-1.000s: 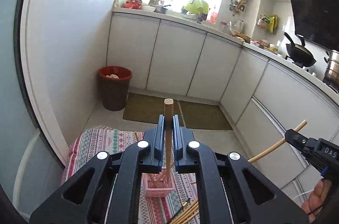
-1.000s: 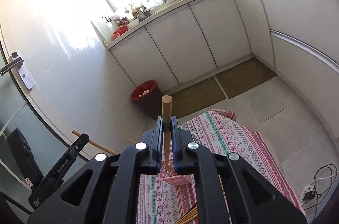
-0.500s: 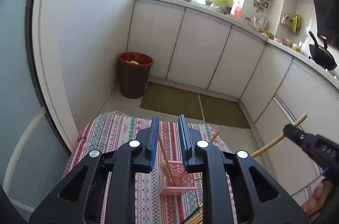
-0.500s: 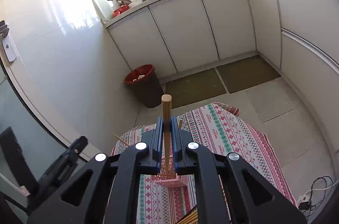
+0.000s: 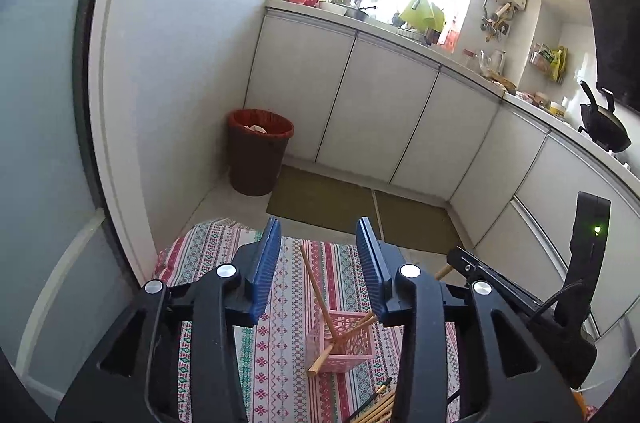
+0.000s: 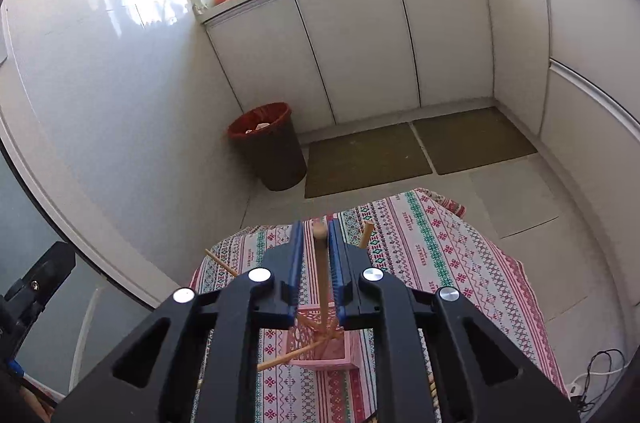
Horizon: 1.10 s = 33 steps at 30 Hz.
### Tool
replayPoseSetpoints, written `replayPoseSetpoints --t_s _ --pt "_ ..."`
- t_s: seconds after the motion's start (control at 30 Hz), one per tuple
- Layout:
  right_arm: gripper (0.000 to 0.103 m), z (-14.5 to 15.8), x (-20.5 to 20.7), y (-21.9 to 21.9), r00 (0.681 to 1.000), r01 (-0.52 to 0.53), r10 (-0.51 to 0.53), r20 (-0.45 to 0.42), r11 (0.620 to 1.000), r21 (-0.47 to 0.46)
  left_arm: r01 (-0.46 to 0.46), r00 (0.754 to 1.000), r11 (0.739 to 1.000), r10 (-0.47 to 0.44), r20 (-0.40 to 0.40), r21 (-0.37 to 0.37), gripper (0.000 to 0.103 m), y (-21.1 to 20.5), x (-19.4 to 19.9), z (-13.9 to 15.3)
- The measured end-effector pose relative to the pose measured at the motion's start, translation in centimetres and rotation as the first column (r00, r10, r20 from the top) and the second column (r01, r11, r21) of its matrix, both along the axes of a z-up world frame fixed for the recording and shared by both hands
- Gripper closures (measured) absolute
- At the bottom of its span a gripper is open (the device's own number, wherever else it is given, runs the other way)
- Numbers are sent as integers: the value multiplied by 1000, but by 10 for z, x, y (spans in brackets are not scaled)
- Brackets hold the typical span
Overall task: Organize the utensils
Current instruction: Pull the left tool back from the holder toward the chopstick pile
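A pink perforated basket point(image 5: 347, 345) stands on a small table with a striped patterned cloth point(image 5: 280, 323); a few wooden chopsticks point(image 5: 318, 291) lean in it. My left gripper point(image 5: 320, 263) is open and empty above the basket. My right gripper point(image 6: 316, 259) is shut on a wooden chopstick point(image 6: 321, 275), held upright with its lower end over the basket point(image 6: 320, 347). The right gripper also shows at the right of the left wrist view point(image 5: 460, 257). More chopsticks point(image 5: 378, 405) lie on the cloth near me.
A brown bin with a red liner point(image 5: 258, 153) stands on the floor by the white wall. White kitchen cabinets point(image 5: 380, 115) and two floor mats point(image 5: 320, 199) lie beyond the table. A cable point(image 6: 600, 371) lies on the floor at the right.
My left gripper has opened and let its chopstick drop into the basket. My right gripper has come down over the basket with its chopstick still held.
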State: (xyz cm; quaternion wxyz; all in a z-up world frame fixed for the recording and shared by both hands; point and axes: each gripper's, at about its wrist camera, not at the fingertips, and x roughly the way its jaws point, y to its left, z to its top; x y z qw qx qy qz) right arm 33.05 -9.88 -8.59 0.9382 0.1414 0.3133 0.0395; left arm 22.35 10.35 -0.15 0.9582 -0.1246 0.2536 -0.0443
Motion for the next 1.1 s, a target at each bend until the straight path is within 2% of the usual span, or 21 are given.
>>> replayPoseSetpoints --t_s 0.1,0.17,0.27,0.4,0.47,0.53,0.57,0.8,0.97,1.1 --pt "62 3 -6 -2 1000 19 -19 15 1000 -12 5 1000 1000 -5 5 10 60 -4 -1 4" --pt "55 6 -15 -4 999 33 -32 31 999 -23 5 1000 1000 -5 13 19 54 -7 -5 6" --pt "51 12 -27 -8 998 54 -52 46 997 -56 4 1000 999 -5 21 41 49 -12 -11 8" --pt "39 19 -51 -15 993 101 -93 76 989 -112 5 1000 997 -7 24 80 44 -23 -18 9" --pt "36 20 -63 -17 991 115 -104 82 983 -146 10 1000 995 -12 23 101 38 -29 -21 9" --pt "31 20 -73 -22 990 127 -114 80 977 -174 22 999 991 -25 20 129 28 -38 -25 8" --pt "29 19 -78 -24 989 135 -123 78 974 -181 30 999 989 -33 18 142 27 -43 -26 6" --pt "13 12 -100 -45 985 173 -170 34 973 -155 69 998 978 -67 -19 198 15 -63 -38 -9" --pt "7 0 -118 -58 983 182 -184 11 965 -187 93 996 970 -87 -36 227 9 -70 -47 -17" --pt "7 -15 -138 -78 978 203 -209 -25 966 -161 123 992 960 -109 -70 251 7 -77 -49 -28"
